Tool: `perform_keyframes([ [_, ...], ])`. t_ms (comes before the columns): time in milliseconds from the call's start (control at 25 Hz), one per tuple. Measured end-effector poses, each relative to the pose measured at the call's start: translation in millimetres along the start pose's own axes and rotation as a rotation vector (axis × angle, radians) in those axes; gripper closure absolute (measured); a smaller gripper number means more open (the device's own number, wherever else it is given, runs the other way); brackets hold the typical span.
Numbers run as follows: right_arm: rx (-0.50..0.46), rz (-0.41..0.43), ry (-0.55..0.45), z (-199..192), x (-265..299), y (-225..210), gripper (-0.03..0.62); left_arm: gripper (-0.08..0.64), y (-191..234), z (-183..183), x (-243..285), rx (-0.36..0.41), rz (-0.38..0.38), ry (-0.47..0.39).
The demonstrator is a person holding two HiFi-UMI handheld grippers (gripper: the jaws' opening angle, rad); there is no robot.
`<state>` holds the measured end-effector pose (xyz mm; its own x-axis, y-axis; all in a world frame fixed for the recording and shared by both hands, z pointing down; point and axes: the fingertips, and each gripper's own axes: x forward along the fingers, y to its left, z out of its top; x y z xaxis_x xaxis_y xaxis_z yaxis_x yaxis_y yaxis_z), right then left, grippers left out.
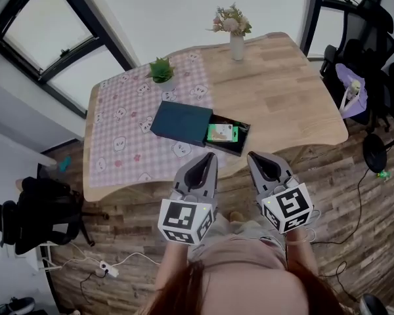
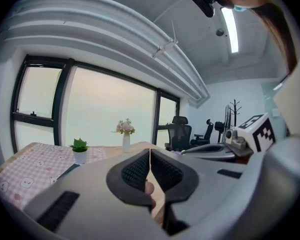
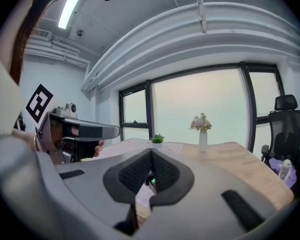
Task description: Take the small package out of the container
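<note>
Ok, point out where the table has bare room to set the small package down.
Widest free patch: the bare wood of the table between the vase, the container and the right edge. Also free: the pink cloth left of the container, in front of the potted plant. Crowded only at the container itself.

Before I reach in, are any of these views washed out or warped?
Head view: even light, sharp, package clear, table edges bowed. Left gripper view: windows blown white, heavy fisheye, dark corners. Right gripper view: same glare, ceiling light bright.
</note>
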<state>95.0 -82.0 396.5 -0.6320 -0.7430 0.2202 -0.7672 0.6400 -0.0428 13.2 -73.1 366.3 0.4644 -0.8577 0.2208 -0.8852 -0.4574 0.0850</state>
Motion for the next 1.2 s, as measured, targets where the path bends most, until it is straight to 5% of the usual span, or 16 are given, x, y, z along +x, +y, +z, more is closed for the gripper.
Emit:
perform_keyframes([
  [1200, -0.023, 0.058, 0.214, -43.2, 131.8, -31.8, 0.502, 0.548, 101.3, -4.2, 86.1, -0.035, -0.053, 0.081],
])
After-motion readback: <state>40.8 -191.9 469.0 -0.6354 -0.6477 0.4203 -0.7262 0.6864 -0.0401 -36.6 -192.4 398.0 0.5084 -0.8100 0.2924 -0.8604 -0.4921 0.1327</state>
